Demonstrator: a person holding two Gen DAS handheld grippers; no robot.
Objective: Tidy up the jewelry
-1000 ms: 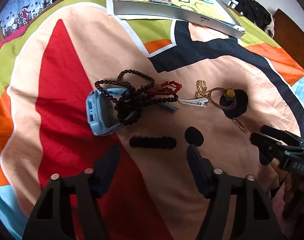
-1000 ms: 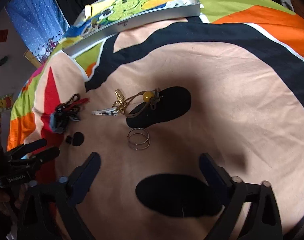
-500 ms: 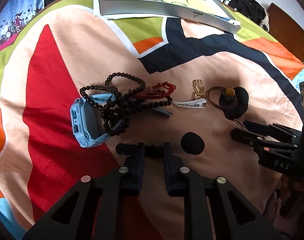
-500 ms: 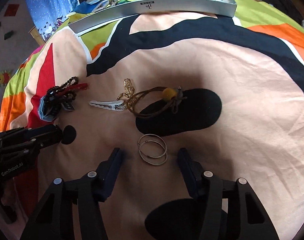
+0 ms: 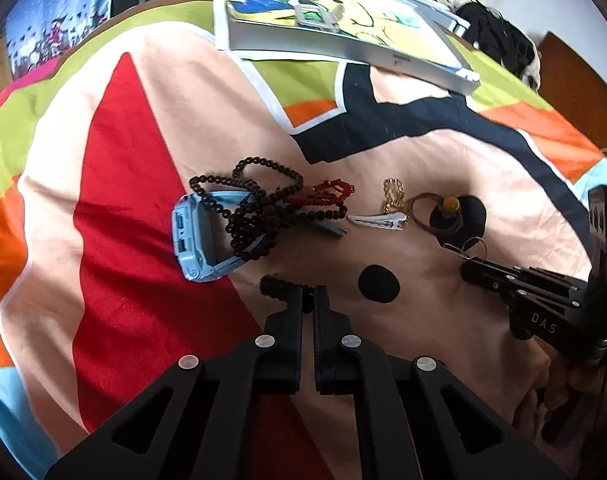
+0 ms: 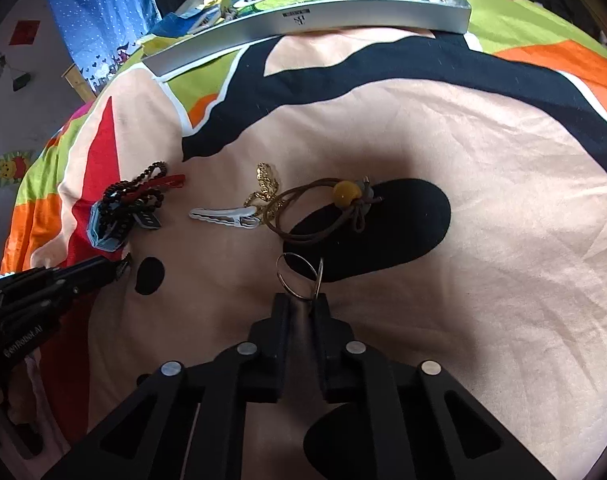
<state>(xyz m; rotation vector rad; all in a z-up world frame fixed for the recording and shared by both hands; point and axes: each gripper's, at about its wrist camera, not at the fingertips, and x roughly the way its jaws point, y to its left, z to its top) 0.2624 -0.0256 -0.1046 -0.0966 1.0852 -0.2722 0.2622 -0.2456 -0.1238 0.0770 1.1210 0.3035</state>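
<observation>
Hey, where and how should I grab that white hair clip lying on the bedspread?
Take the hair clip across its narrow middle, from above, jaws closing on its two long edges. It lies flat and slim, so end-on offers little purchase. Stay toward its free pointed end; the other end touches the gold chain.

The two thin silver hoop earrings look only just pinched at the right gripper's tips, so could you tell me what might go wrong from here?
1. The right gripper, whose jaws have just been closing, pinches the two thin silver hoop earrings at their near edge only; one hoop may slip out on lifting.
2. The left gripper, also just closed, grips one end of the short black beaded bracelet, which could swing or slip free.
3. The brown cord bracelet with a yellow bead lies close beyond the hoops and might snag.
</observation>
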